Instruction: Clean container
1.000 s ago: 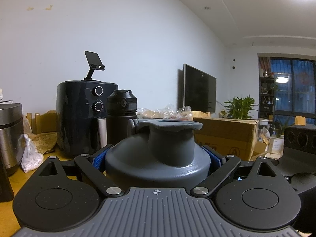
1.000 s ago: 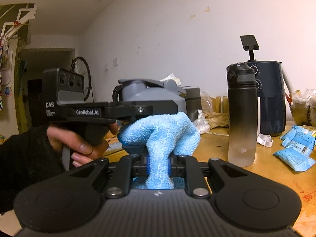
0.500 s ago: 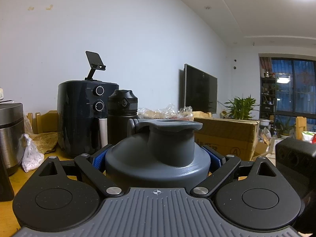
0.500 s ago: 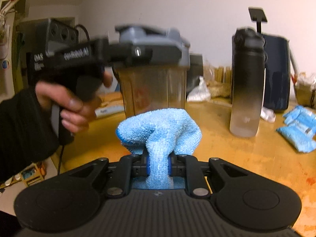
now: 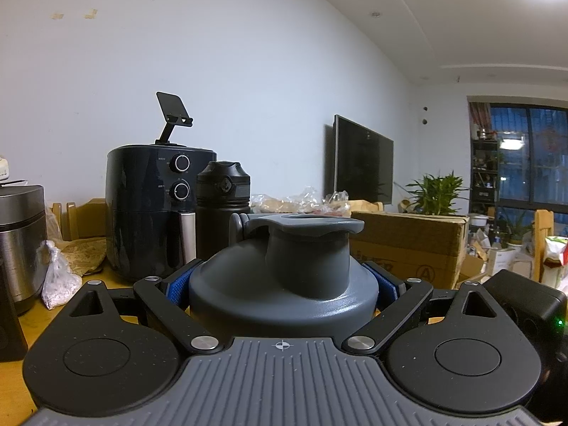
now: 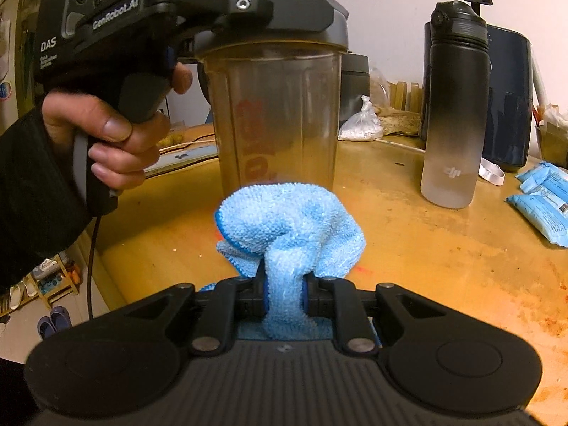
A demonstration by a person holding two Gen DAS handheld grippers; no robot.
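A smoky clear shaker cup with red lettering and a grey lid stands upright in the middle of the right wrist view. My left gripper is shut on the lid, its blue pads pressing both sides. In the right wrist view that left gripper clamps the lid from the left, gripped by a person's hand. My right gripper is shut on a bunched light-blue cloth. The cloth sits just in front of the cup's lower wall and hides its base.
A black-to-clear bottle and a dark air fryer stand to the right on the stained wooden table. Blue packets lie at the right edge. A white bag sits behind the cup, and a cardboard box beyond it.
The right gripper has sunk and tipped downward with the cloth, which went from level with the cup's lid to low on its body. The left gripper and cup stayed put.
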